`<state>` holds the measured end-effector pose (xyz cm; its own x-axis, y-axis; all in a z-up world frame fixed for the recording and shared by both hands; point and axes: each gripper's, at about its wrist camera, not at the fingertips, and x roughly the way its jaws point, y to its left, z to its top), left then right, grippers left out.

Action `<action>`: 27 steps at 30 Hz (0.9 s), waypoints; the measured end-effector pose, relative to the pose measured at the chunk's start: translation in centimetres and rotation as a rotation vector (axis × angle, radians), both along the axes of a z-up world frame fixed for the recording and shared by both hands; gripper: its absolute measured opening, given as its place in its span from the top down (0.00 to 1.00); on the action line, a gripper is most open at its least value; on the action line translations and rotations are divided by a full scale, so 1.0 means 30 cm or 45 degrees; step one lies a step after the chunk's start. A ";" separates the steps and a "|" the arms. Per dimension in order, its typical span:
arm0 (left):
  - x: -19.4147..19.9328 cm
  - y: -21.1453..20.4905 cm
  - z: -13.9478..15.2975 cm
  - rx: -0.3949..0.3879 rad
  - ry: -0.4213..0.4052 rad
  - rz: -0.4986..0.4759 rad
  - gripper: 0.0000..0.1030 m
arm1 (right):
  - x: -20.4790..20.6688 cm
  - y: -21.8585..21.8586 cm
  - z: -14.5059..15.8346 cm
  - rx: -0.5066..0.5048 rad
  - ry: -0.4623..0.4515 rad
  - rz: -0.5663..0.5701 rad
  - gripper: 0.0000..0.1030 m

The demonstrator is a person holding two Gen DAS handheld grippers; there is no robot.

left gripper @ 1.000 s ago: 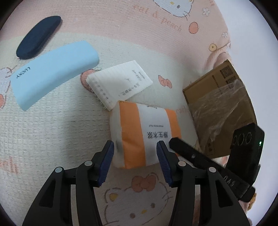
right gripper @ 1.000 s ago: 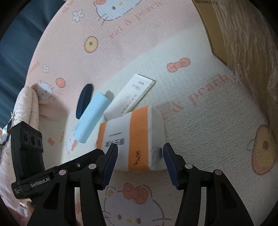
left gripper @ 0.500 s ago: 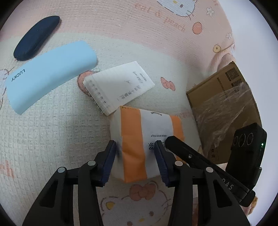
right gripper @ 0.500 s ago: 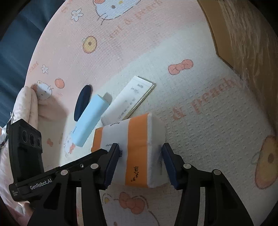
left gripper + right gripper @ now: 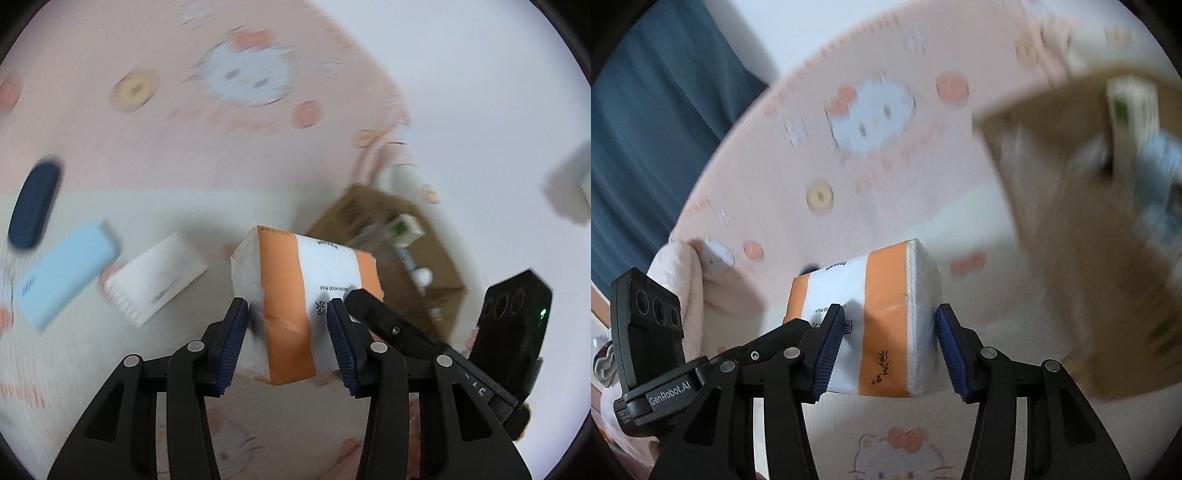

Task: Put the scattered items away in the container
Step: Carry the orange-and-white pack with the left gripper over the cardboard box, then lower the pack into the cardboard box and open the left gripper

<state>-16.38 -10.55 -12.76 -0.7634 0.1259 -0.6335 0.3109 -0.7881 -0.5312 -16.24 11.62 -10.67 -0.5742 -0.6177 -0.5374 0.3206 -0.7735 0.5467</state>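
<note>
Lifted since 0.5 s ago: the tissue pack [image 5: 306,295] is off the Hello Kitty blanket [image 5: 184,110] and both views are motion-blurred. My left claw [image 5: 284,328] and right claw [image 5: 888,339] each pinch it, pads on opposite sides, from opposite ends. Cardboard box [image 5: 402,258] sits just beyond the pack w/ small items inside. Light blue case [image 5: 62,273], dark blue case [image 5: 33,206] & white notepad [image 5: 155,273] lie on the blanket at left.

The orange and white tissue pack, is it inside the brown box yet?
No, the tissue pack is still outside the cardboard box, held between the fingers of both grippers.
</note>
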 end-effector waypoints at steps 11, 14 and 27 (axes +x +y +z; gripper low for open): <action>-0.357 0.247 0.249 0.012 0.152 -0.163 0.53 | -0.165 0.394 0.269 0.089 0.043 -0.081 0.52; -0.480 0.304 0.258 -0.015 0.104 -0.203 0.53 | -0.266 0.480 0.245 0.069 -0.063 -0.064 0.52; -0.822 0.346 0.083 0.006 -0.233 -0.183 0.53 | -0.647 0.627 0.009 0.082 -0.451 0.118 0.52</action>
<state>-41.03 -0.17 -10.26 -0.6099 0.2286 -0.7588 0.2870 -0.8288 -0.4804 -35.66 30.41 -10.39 -0.2887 -0.6170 -0.7321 0.1908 -0.7864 0.5875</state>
